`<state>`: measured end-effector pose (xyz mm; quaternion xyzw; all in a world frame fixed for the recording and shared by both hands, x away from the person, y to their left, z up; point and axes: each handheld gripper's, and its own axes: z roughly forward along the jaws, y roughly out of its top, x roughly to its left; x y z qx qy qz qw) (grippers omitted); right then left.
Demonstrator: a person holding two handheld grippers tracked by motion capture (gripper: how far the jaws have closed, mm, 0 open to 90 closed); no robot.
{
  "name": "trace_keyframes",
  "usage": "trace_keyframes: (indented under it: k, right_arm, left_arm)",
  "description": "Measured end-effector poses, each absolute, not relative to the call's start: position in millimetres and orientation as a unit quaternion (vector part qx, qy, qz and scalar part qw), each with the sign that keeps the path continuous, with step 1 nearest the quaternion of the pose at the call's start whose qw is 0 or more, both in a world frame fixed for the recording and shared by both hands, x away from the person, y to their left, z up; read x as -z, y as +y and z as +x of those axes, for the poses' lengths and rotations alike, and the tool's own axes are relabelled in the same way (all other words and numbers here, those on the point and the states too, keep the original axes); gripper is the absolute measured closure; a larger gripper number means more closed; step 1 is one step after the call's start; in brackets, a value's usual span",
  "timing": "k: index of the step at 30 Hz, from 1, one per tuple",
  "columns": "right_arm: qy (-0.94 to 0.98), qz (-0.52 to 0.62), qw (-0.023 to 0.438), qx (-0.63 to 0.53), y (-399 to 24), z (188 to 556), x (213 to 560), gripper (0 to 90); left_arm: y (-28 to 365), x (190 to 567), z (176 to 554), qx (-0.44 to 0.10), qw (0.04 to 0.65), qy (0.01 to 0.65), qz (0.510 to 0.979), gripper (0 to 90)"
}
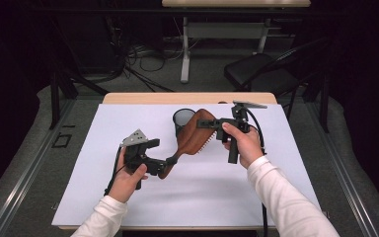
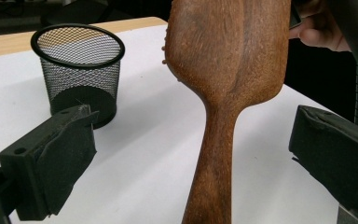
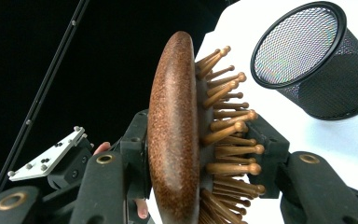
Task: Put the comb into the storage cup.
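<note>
A: Why does the white table (image 1: 187, 197) sit so bare around the work?

B: Probably to leave room for a handover. The wooden paddle hairbrush (image 1: 190, 136) hangs in the air above it, tilted, head up toward the far side, handle slanting down toward the person's left.

A: And the black mesh cup (image 1: 182, 118)?

B: It stands upright on the table just behind the brush head, mouth open. It looks like the place the brush is meant to end up.

A: Who holds the brush?

B: The right gripper (image 3: 200, 154) pinches the head, one jaw on the smooth wooden back, the other among the bristle pins (image 3: 228, 140). That grip carries the weight.

A: The left gripper (image 2: 191, 154)?

B: Its jaws stand spread wide, one on each side of the handle (image 2: 212, 177), touching neither side. The handle runs up the gap between them, so the brush is free of that claw.
</note>
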<state>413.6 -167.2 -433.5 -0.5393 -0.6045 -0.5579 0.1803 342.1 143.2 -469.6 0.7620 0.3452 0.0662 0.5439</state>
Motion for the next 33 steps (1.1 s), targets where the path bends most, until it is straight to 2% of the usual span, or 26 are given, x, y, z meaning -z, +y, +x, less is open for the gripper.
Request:
trace_keyframes:
  k: [12,33]
  right_arm:
    - [-0.602,-0.543,0.174,0.56,-169.5,415.2,429.8,50.2]
    - [-0.592,-0.559,0.136,0.564,-177.5,425.5,412.7,49.5]
  left_arm:
    - [149.0,468.8,344.8,-0.059,0.543,0.358,0.758,0.5]
    - [164.8,466.9,349.2,-0.074,0.543,0.375,0.747,0.5]
